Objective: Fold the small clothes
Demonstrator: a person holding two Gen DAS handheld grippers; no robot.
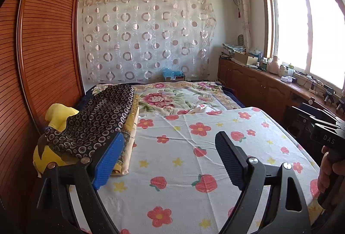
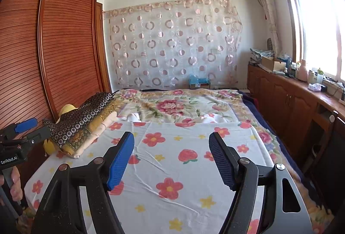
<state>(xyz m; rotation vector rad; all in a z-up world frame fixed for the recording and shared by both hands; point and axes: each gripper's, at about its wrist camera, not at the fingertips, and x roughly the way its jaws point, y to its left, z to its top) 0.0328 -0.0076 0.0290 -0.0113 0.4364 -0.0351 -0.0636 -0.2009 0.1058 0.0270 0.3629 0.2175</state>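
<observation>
You are holding both tongs, left (image 1: 169, 158) and right (image 2: 171, 160), wide apart and empty over the bed (image 2: 172, 169); folded clothes (image 2: 86, 126) are lying stacked at its left edge, dark ring-patterned piece on top.

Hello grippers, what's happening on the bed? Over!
Left gripper open, empty. Right gripper open, empty. Pile of clothes untouched at the bed's left edge. Flowered sheet bare ahead, nothing blocking.
</observation>
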